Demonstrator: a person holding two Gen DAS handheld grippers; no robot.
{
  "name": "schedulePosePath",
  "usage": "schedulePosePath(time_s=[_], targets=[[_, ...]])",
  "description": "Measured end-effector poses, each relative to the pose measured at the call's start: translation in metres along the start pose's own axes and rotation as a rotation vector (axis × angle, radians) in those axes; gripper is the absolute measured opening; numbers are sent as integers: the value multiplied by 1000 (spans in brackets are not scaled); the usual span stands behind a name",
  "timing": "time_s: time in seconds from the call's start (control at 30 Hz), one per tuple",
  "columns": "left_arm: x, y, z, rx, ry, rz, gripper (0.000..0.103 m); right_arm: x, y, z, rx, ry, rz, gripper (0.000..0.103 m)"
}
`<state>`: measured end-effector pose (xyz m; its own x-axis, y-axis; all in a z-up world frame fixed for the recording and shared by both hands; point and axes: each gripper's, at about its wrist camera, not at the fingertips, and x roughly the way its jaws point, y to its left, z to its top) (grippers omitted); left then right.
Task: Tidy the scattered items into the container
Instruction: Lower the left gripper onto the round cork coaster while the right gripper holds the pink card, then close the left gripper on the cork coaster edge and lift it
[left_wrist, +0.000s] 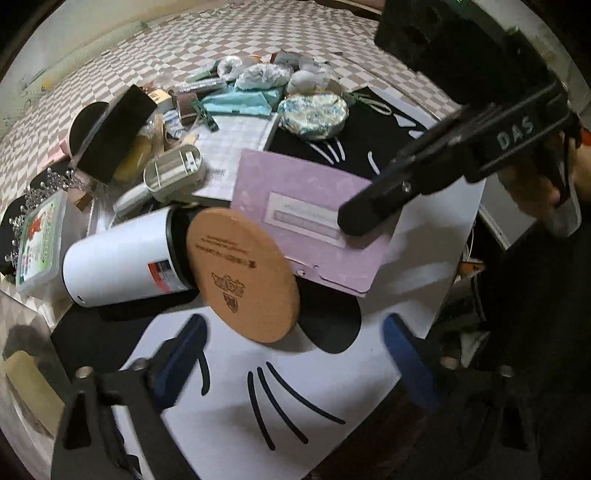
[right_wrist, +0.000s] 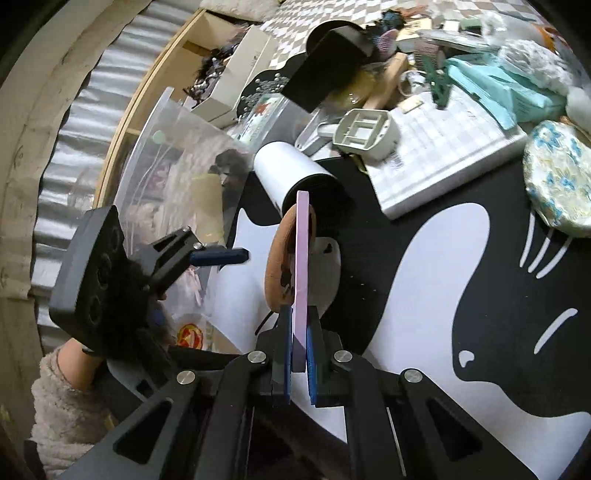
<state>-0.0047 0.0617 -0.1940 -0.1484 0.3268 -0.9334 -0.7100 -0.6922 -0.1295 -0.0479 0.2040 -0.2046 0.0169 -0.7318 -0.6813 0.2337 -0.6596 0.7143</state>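
My right gripper (right_wrist: 298, 326) is shut on a flat purple box (right_wrist: 302, 258), held edge-on above the black-and-white mat (right_wrist: 461, 302); the box also shows in the left wrist view (left_wrist: 314, 218), with the right gripper (left_wrist: 354, 218) clamped on its edge. A round cork coaster (left_wrist: 242, 275) leans against the box, also in the right wrist view (right_wrist: 275, 269). A white tumbler (left_wrist: 118, 264) lies on its side behind it. My left gripper (left_wrist: 295, 350) is open and empty, low over the mat in front of the coaster. A clear plastic container (right_wrist: 173, 177) with items inside stands left of the mat.
A heap of clutter lies beyond: black box (left_wrist: 114, 133), grey plastic case (left_wrist: 173, 173), checked notebook (left_wrist: 236, 144), teal cloth (left_wrist: 240, 101), floral pouch (left_wrist: 314, 114), green-lidded box (left_wrist: 38, 240), beads (left_wrist: 40, 192). A white carton (right_wrist: 236, 81) sits far left.
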Motion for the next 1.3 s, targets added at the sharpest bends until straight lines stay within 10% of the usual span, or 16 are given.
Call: schedulePosePath(time_s=[0.8,1.3], targets=[[11,41,5,-207,35,88,20,10,23,7,-121,9,-127,8],[8,47,0,-233,39,108,10,-7,19,9,-224,-47,-373,8]])
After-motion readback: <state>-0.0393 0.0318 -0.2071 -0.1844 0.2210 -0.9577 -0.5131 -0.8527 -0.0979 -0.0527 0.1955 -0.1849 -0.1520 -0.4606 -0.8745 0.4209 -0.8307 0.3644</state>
